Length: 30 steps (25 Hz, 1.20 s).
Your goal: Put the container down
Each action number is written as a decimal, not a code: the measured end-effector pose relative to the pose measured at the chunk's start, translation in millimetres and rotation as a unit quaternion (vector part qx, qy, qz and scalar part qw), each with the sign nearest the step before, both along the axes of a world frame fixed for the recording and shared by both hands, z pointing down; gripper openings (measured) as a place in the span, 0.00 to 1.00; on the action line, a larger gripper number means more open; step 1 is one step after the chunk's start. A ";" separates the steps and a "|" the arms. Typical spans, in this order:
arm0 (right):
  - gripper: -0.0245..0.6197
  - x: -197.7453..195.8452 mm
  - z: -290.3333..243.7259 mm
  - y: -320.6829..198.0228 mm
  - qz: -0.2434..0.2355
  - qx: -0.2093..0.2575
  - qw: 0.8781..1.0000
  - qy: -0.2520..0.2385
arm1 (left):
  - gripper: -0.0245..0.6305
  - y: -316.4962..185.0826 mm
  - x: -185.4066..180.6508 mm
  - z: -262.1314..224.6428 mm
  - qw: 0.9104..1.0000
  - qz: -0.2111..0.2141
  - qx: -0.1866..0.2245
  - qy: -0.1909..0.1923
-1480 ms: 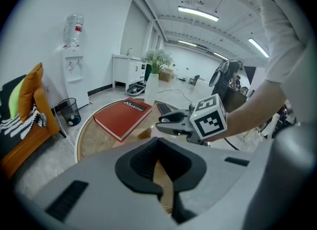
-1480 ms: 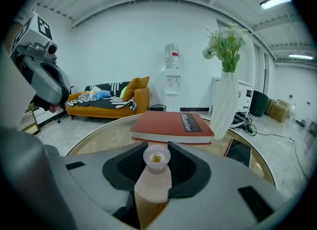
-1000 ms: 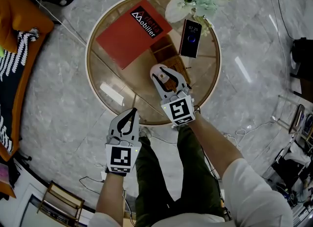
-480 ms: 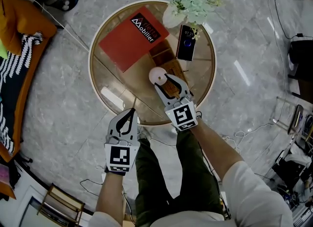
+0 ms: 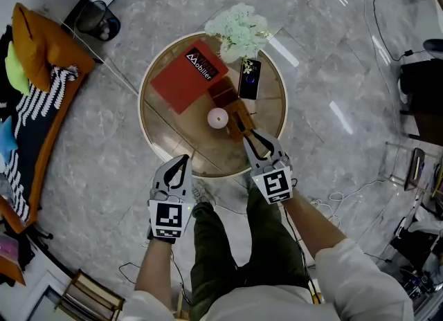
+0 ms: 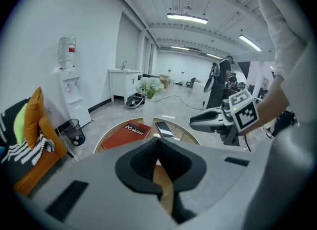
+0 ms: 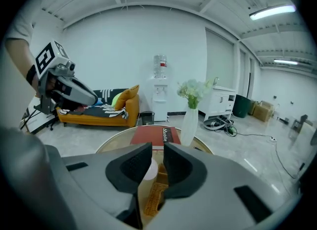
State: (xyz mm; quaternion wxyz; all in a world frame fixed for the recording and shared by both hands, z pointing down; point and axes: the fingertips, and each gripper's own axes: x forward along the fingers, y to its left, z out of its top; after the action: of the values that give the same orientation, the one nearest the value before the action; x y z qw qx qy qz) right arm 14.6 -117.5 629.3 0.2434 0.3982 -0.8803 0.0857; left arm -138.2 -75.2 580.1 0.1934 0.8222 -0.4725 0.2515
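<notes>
The container (image 5: 218, 117), a small white round pot, stands on the round glass table (image 5: 148, 131), near its middle. My right gripper (image 5: 253, 137) hangs over the table's near edge, a short way back from the pot and apart from it. Its jaws are closing, a narrow gap still shows between them, and nothing is in it. In the right gripper view the container (image 7: 149, 171) shows beyond the right gripper (image 7: 157, 150). My left gripper (image 5: 183, 161) hovers off the table's near rim, shut and empty; in its own view the left gripper (image 6: 158, 144) has its jaws meeting.
On the table lie a red book (image 5: 187, 77) and a phone (image 5: 250, 77), with a white vase of flowers (image 5: 239, 30) at the far edge. A brown woven piece (image 5: 234, 105) sits beside the pot. An orange sofa (image 5: 34, 70) and a bin (image 5: 97, 19) stand left.
The right gripper was around the white container, let it go on the table and drew back toward me. The head view has pulled away. The left gripper stayed put.
</notes>
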 end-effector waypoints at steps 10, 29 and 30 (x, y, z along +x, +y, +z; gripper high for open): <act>0.10 42.5 -101.8 31.6 0.020 0.022 1.000 -0.008 | 0.05 24.7 9.6 -68.5 1.000 -0.006 0.024 -0.009; 0.07 89.0 -184.0 74.8 0.032 0.018 0.999 -0.021 | 0.05 60.2 22.0 -137.1 0.998 -0.031 0.050 -0.014; 0.07 90.0 -185.9 75.2 0.032 0.019 0.999 -0.021 | 0.05 61.1 23.0 -138.1 0.998 -0.031 0.050 -0.014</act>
State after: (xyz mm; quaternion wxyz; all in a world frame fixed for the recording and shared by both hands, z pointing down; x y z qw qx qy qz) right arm 104.7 -42.4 443.4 0.2146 0.4290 -0.8733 0.0856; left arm -115.1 -14.1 442.0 0.1535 0.8121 -0.5125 0.2330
